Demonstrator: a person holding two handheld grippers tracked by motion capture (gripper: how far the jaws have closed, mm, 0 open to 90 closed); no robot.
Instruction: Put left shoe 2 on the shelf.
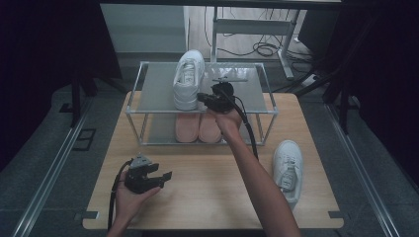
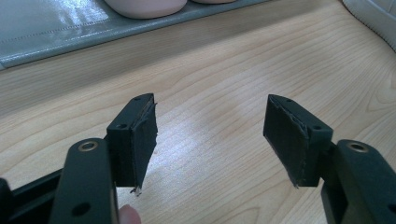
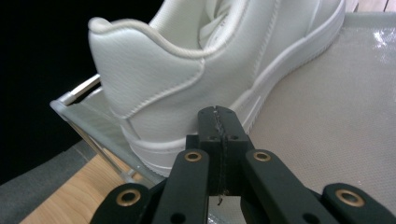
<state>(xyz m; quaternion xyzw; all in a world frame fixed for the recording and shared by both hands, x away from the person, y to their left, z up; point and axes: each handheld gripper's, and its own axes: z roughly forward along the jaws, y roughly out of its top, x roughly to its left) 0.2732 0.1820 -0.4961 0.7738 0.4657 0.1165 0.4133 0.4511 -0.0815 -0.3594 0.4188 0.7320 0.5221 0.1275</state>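
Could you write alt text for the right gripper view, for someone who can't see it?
The right gripper, black jaws shut together, points at the heel of a white sneaker standing on the grey top shelf of a metal-framed rack. A strip of the wooden table shows below.

A white shoe (image 1: 188, 79) sits on the grey shelf (image 1: 158, 84). Under it are pink shoes (image 1: 197, 129). The desk (image 1: 207, 187) is pale wood grain, the tools (image 1: 205, 100) black.

no legible text, label, brand, number or sign anywhere
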